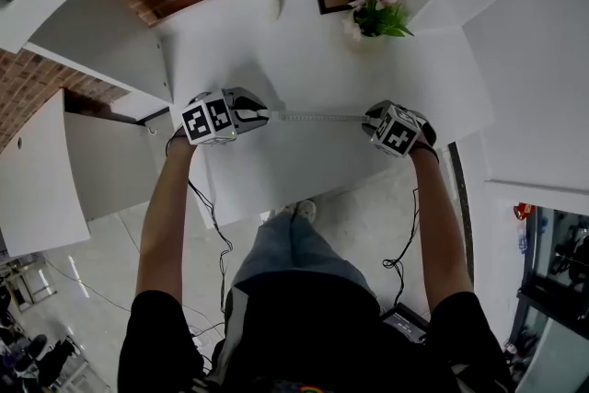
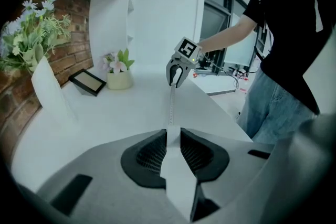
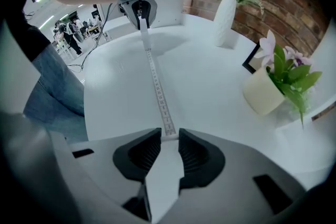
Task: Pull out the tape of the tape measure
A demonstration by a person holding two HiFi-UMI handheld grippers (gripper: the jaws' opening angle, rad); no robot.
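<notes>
Nearly level above the white table (image 1: 304, 60), the tape (image 1: 313, 116) runs from the left gripper (image 1: 261, 114), jaws clamped on its white case (image 2: 169, 140), to the right gripper (image 1: 369, 118), jaws pinched on its end; any slip there would likely send it snapping back

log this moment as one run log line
left tool: shut on tape measure case | right tool: shut on tape end | tape: pulled out, stretched between tools over table
</notes>
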